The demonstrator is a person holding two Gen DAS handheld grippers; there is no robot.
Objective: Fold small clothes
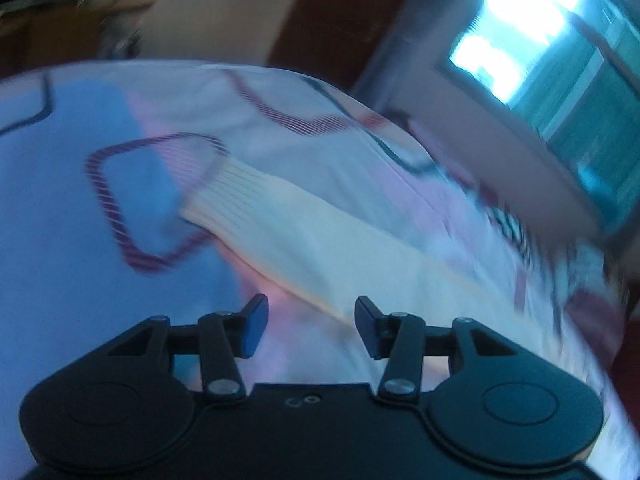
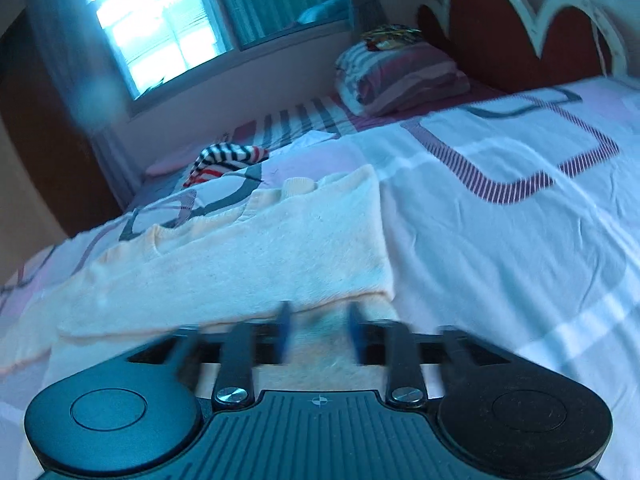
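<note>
A small cream knitted garment (image 2: 248,256) lies spread on the patterned bed sheet (image 2: 500,240). In the left wrist view its ribbed sleeve or hem (image 1: 304,224) stretches away from my left gripper (image 1: 311,324), which is open and empty just short of the cloth's near edge. My right gripper (image 2: 318,330) is blurred; its fingers stand a little apart at the garment's near edge, with cream fabric showing between them. Whether they pinch it is unclear.
A black, white and red striped garment (image 2: 230,160) lies further up the bed. A folded striped blanket or pillow (image 2: 400,76) sits by the red headboard (image 2: 492,28). A bright window (image 2: 152,24) is on the wall beyond the bed.
</note>
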